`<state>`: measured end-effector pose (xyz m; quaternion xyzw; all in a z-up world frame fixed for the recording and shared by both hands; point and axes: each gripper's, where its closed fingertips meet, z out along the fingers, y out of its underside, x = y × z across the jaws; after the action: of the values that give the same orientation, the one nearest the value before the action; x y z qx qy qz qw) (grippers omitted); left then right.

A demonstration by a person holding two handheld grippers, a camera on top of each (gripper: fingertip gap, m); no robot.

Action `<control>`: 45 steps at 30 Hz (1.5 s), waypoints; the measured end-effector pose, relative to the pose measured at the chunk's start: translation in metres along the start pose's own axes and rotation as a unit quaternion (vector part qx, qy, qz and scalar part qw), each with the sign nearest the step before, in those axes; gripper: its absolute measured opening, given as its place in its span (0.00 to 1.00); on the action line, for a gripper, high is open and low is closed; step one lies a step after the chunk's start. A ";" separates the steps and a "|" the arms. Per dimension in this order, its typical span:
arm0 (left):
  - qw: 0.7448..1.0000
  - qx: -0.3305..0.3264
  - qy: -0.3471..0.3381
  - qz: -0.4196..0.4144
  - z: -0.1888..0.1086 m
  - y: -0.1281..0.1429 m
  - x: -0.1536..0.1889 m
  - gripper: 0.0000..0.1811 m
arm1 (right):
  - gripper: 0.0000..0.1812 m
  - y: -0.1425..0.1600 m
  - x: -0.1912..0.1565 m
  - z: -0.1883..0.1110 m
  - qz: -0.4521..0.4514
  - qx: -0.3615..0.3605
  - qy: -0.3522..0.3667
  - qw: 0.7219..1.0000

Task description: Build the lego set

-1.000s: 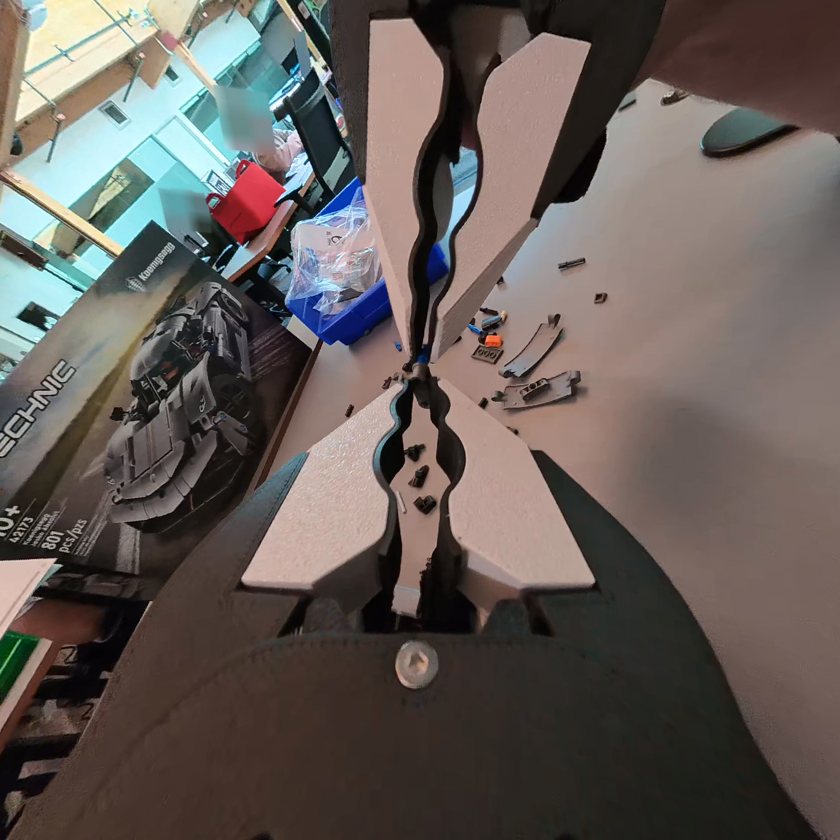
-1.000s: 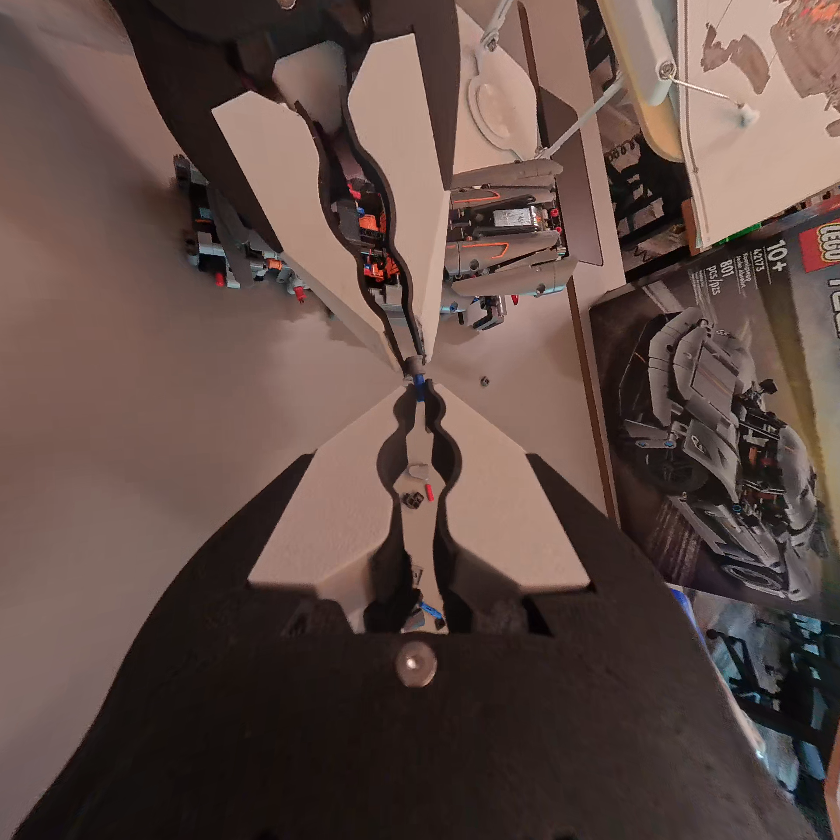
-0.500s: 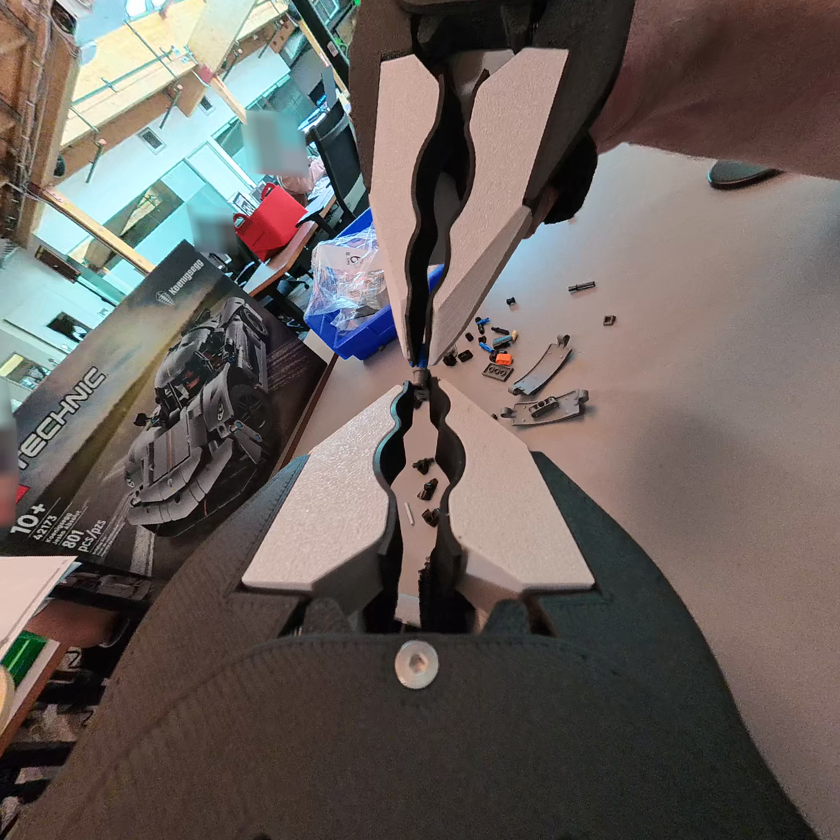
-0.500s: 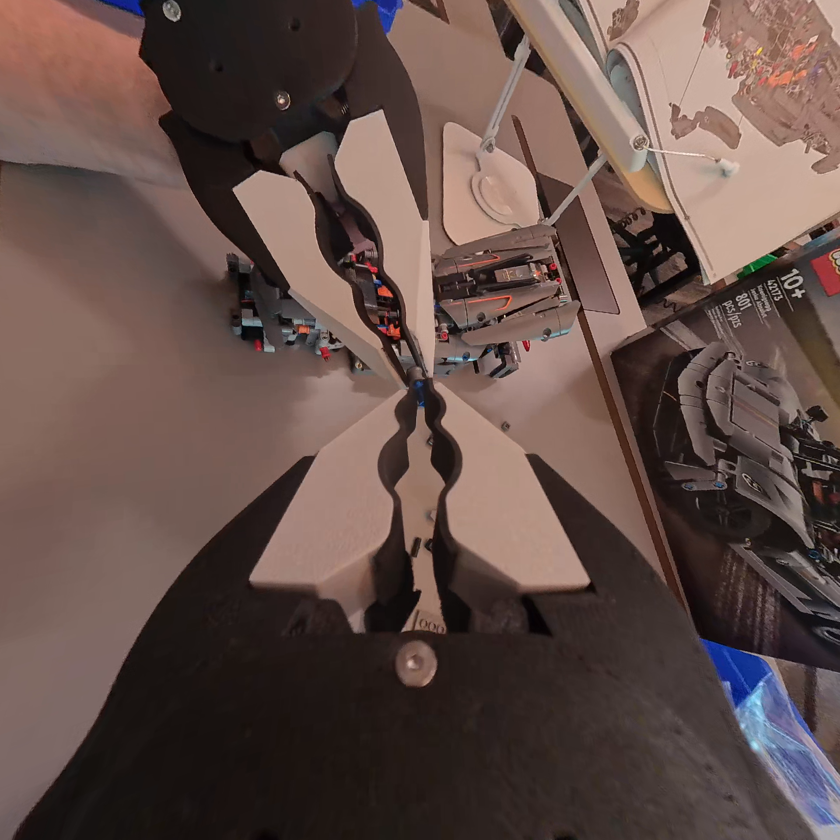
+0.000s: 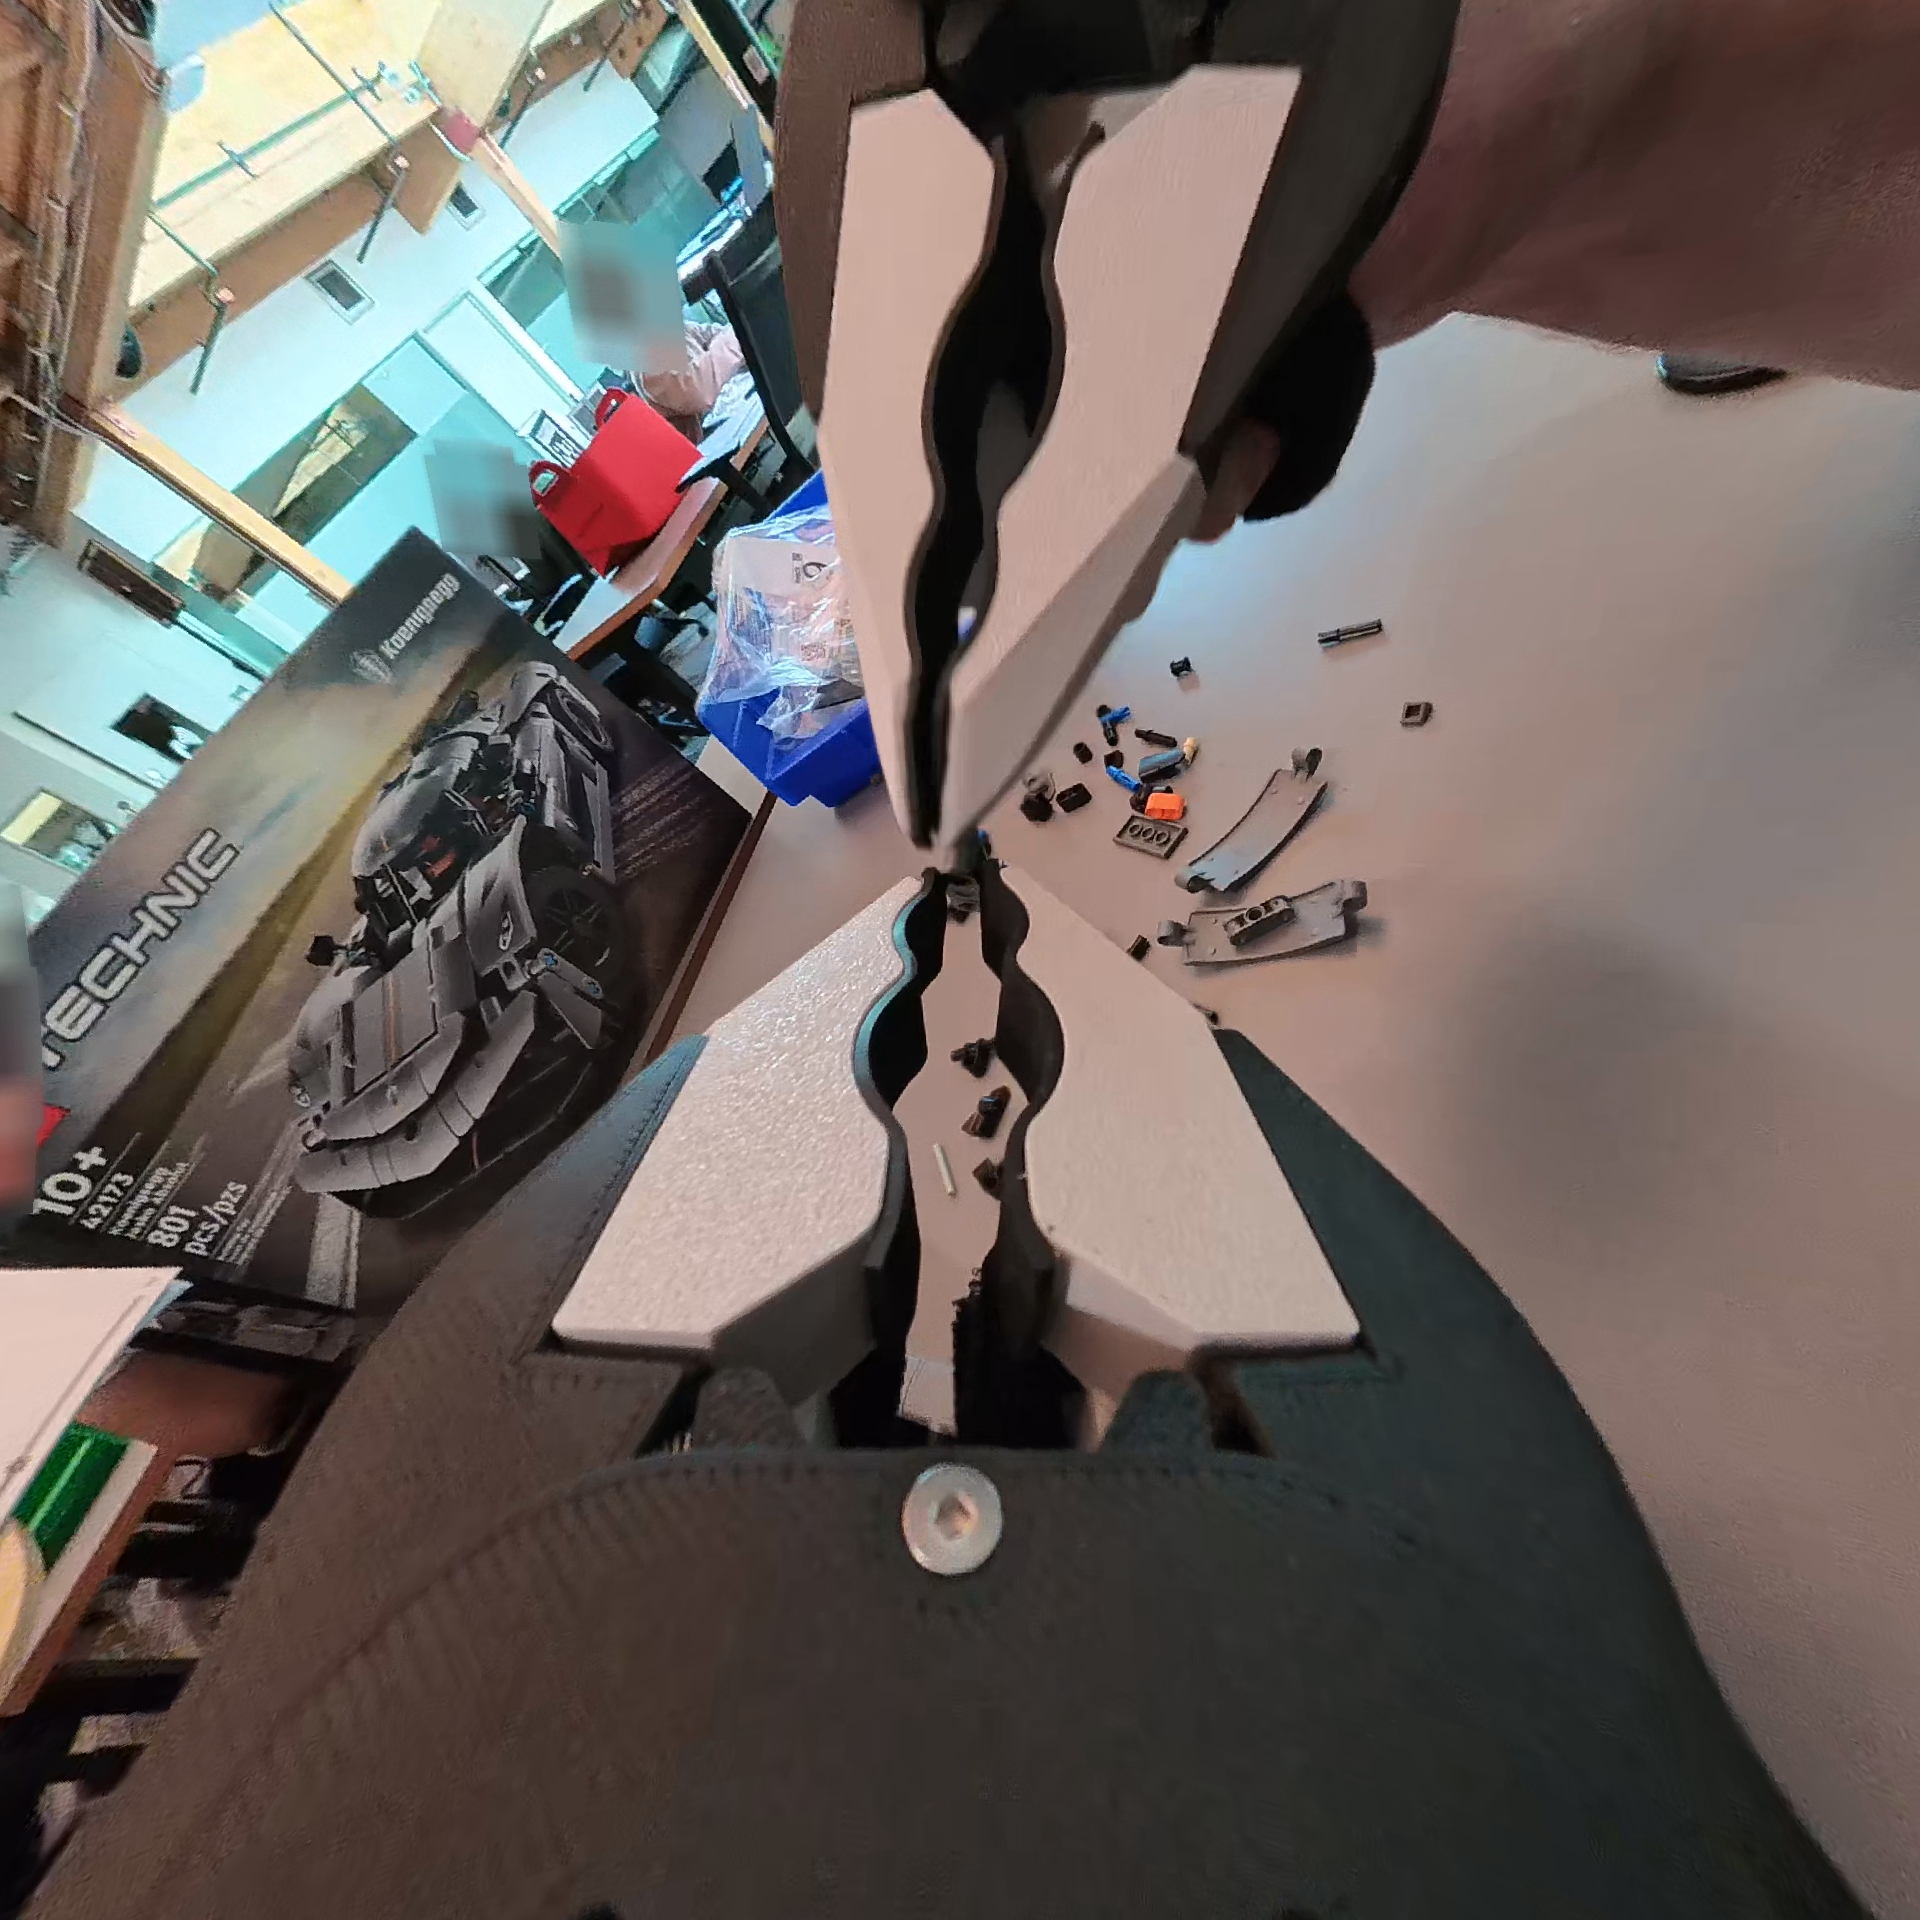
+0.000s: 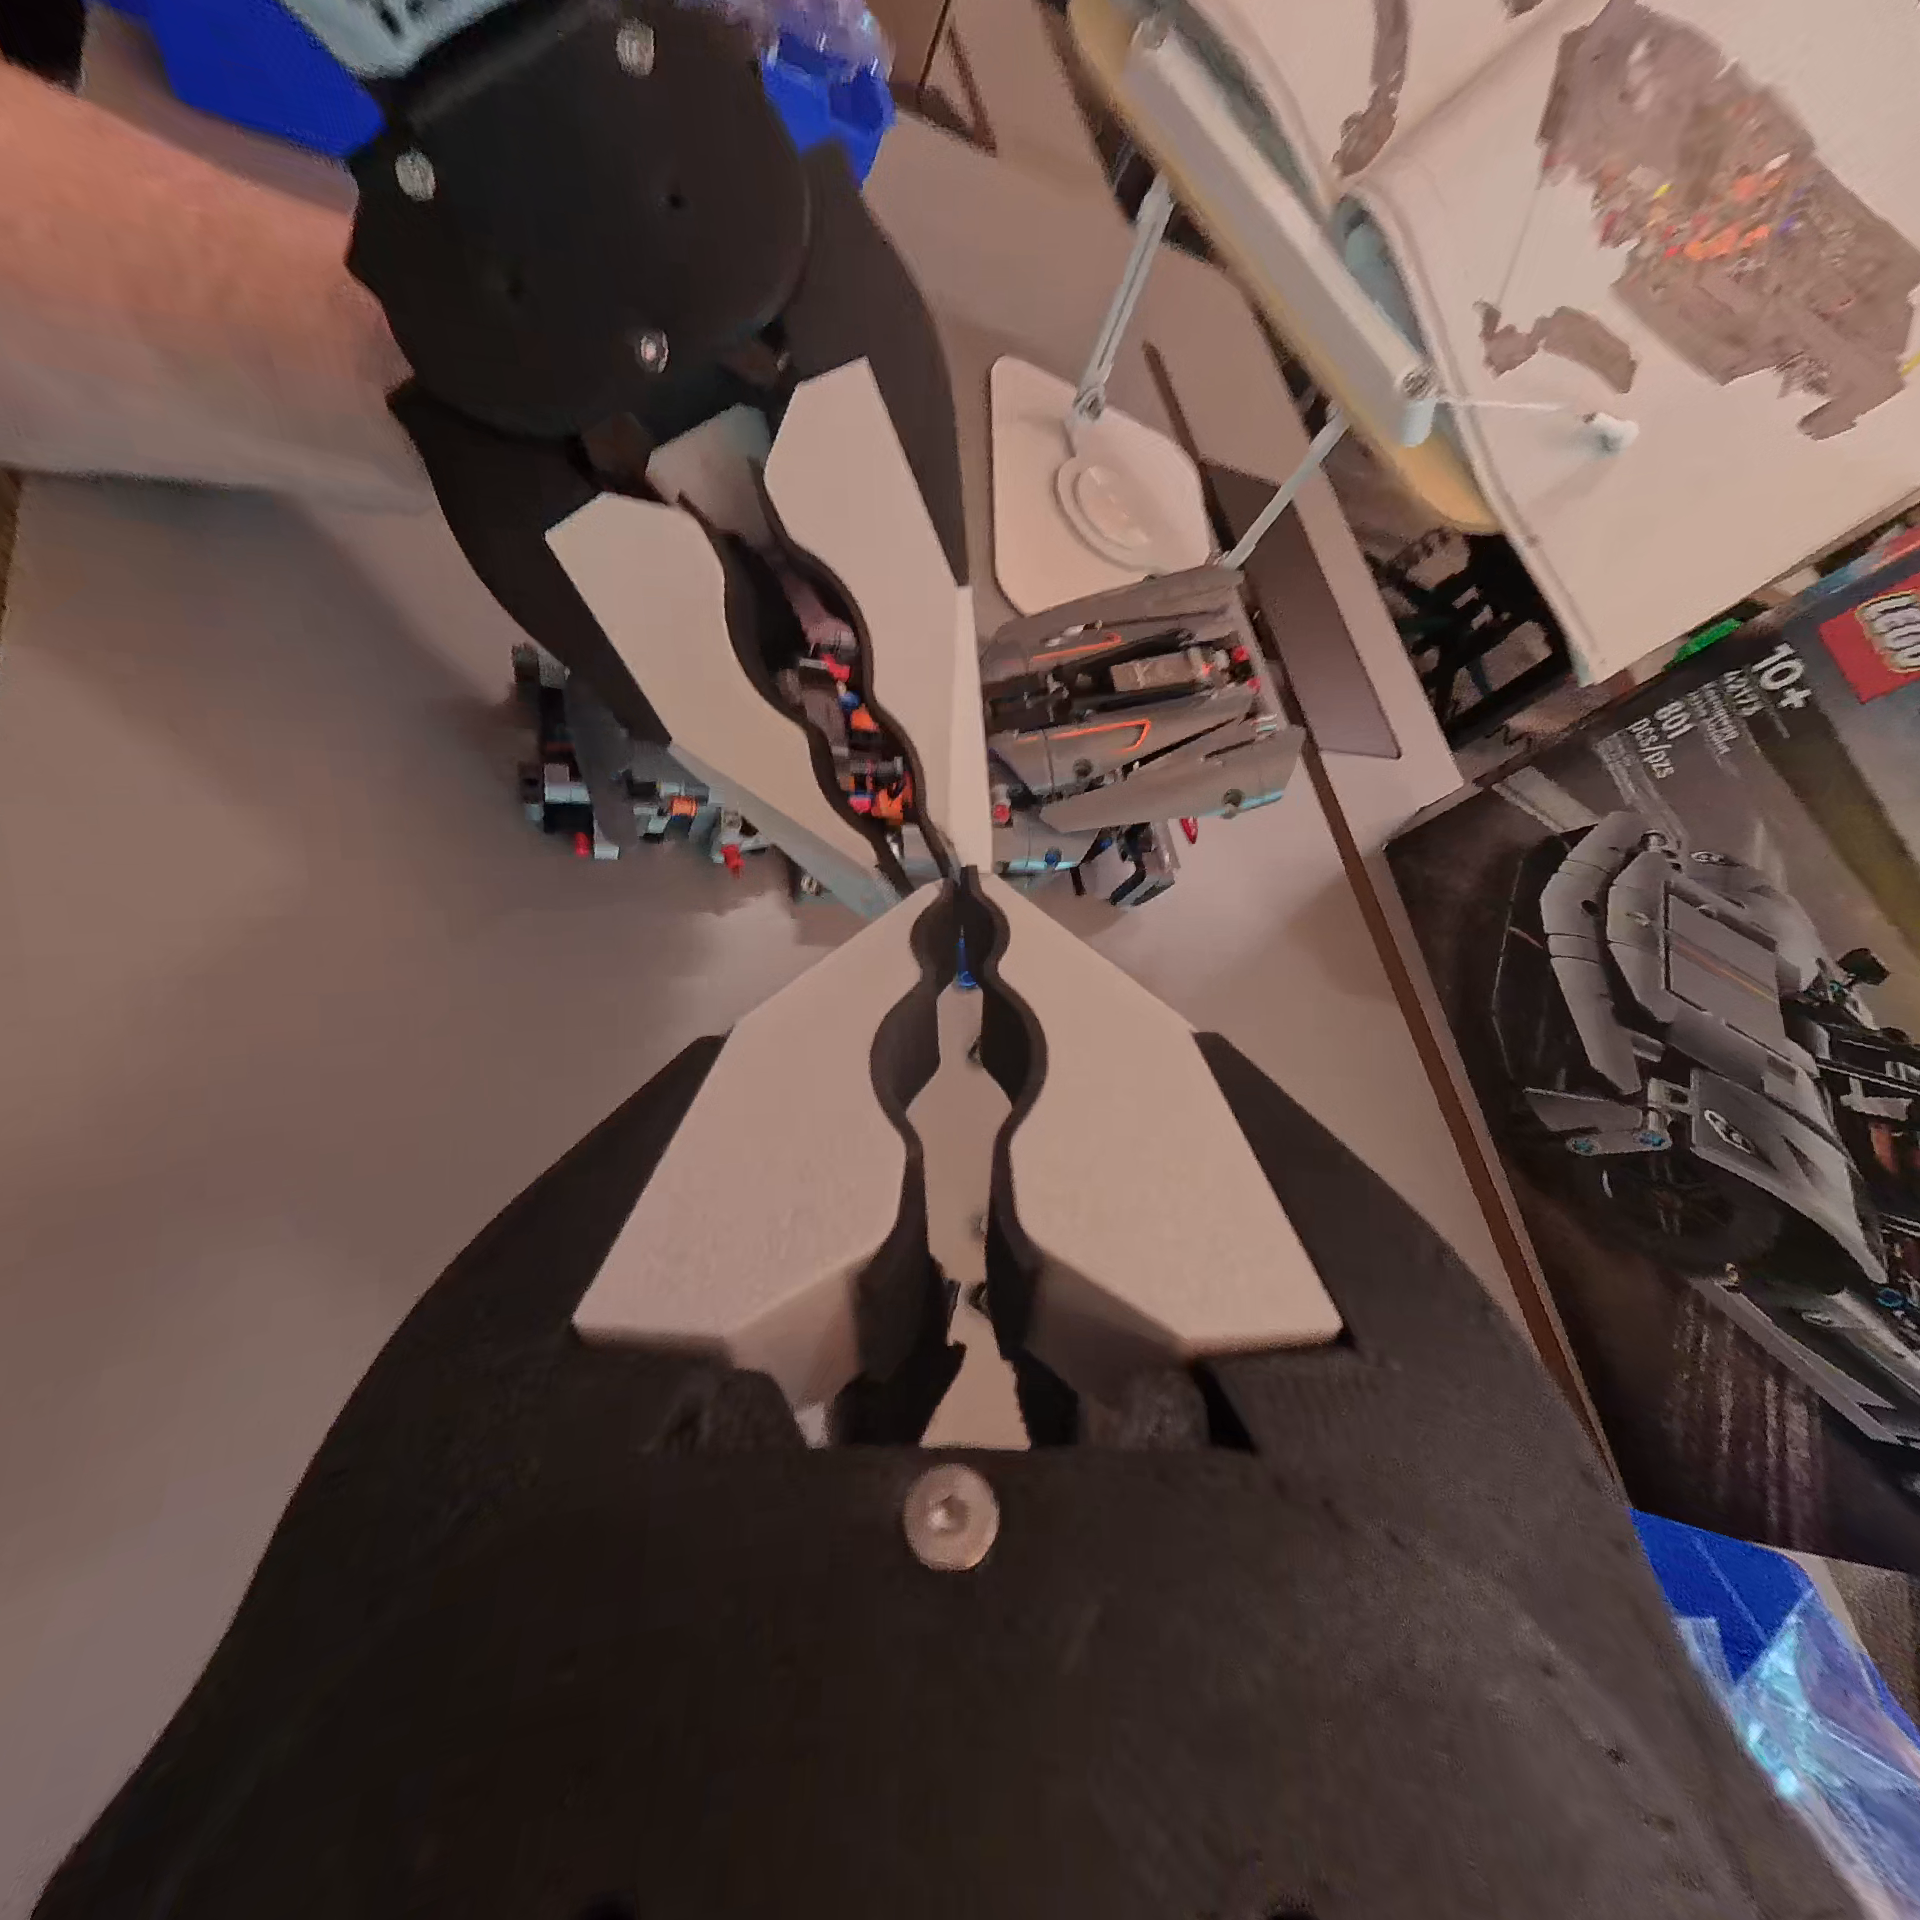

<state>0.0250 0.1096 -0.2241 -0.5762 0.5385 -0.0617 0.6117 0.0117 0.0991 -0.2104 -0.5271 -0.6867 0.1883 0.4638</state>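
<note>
Right wrist view: blue pin (image 6: 962,961) lies lengthwise between closed jaws.

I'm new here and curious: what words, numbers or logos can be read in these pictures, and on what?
I do not copy writing; here is what bears it.
Box: white lettering, numbers and a red logo beside a grey car picture, legible.
Bag in the blue bin: dark print, too small to read.
Sheet, right wrist view: pictures only, blurred.
</note>
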 end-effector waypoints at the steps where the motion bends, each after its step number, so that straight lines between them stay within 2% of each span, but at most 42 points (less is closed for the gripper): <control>1: 1.000 -0.002 -0.001 -0.006 0.000 0.003 -0.001 0.03 | 0.02 -0.003 0.003 -0.003 0.007 0.016 0.005 1.000; 2: 1.000 -0.004 0.000 -0.016 0.000 0.007 -0.003 0.03 | 0.08 -0.006 0.006 -0.006 0.015 0.029 0.010 0.999; 6: 0.995 0.034 0.016 -0.090 -0.010 0.004 -0.013 0.03 | 0.15 -0.006 0.015 -0.016 0.007 0.030 0.047 0.998; 9: 0.988 0.066 0.029 -0.137 -0.017 -0.004 -0.019 0.02 | 0.16 0.001 0.015 -0.014 -0.008 0.003 0.076 0.997; 15: 0.977 0.084 0.053 -0.191 -0.018 -0.007 -0.020 0.02 | 0.20 0.005 0.014 -0.004 -0.037 -0.029 0.115 0.992; 22: 0.960 0.110 0.078 -0.244 -0.019 -0.011 -0.021 0.02 | 0.17 -0.002 0.013 0.005 -0.077 -0.028 0.149 0.985; 24: 0.956 0.118 0.084 -0.254 -0.020 -0.013 -0.021 0.02 | 0.15 -0.002 0.013 0.008 -0.086 -0.031 0.154 0.984; 26: 0.955 0.117 0.088 -0.258 -0.018 -0.012 -0.020 0.02 | 0.07 -0.003 0.013 0.009 -0.088 -0.026 0.160 0.983; 28: 0.953 0.118 0.090 -0.266 -0.017 -0.011 -0.020 0.02 | 0.07 -0.003 0.014 0.010 -0.085 -0.023 0.165 0.982; 40: 0.951 0.118 0.106 -0.265 -0.017 -0.009 -0.015 0.03 | 0.06 0.001 0.008 0.010 -0.020 -0.017 0.110 0.994; 45: 0.953 0.140 0.111 -0.246 -0.021 -0.019 -0.011 0.02 | 0.05 -0.006 0.002 0.002 0.069 0.040 0.063 0.995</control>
<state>0.0153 0.0980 -0.1977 -0.5887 0.4307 -0.3490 0.5883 0.0066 0.0989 -0.2062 -0.5650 -0.6102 0.2136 0.5127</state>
